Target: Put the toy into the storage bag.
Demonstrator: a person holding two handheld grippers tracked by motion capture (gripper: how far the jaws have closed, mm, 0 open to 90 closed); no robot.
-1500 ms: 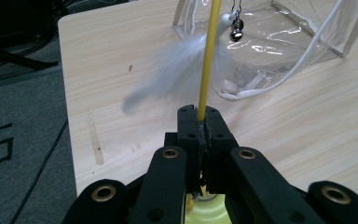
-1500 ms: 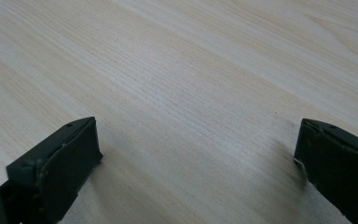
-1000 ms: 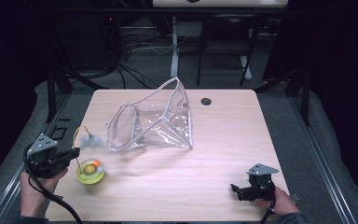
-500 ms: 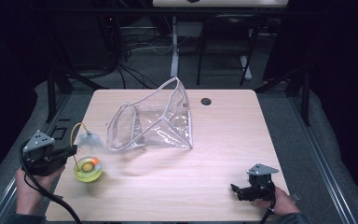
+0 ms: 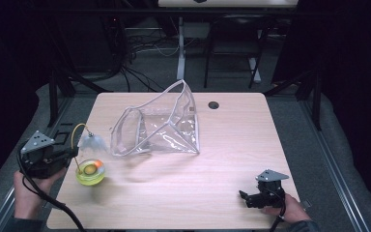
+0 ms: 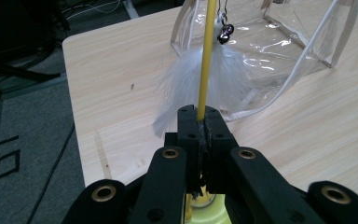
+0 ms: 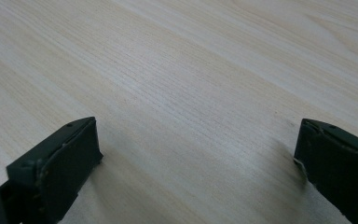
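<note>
Looking down from the high view, a light wooden table (image 5: 183, 193) is seen with a clear plastic pouch (image 5: 162, 128) lying near its far middle, its white-edged mouth turned toward the table's left end. At the near left corner, the left gripper (image 5: 70, 153) is held in a hand (image 5: 26, 195), and a cat teaser toy is gripped by it: a thin yellow wand (image 5: 76, 133) is arched up from the jaws and over, and a tuft of white feathers (image 5: 92, 142) is hung from its tip, just beside the pouch's mouth. A yellow-green cup-shaped base (image 5: 90, 172) with an orange bit inside it is seen directly under the wand, at the table's left edge. At the near right, the right gripper (image 5: 245, 197) is rested on the table, well apart from everything else. A small dark hole (image 5: 213, 105) is set in the table's far side.

In the left gripper view, the jaws are seen pressed together on the yellow wand (image 6: 205, 70), which rises straight up from between them. The white feathers (image 6: 200, 84) are spread behind it, with a small dark bell (image 6: 225, 31) above them, and the clear pouch (image 6: 279, 46) is beyond. The yellow-green base (image 6: 205, 212) is glimpsed below the jaws.

In the right gripper view, the jaws are spread wide apart over bare wood grain, with nothing held between them.
</note>
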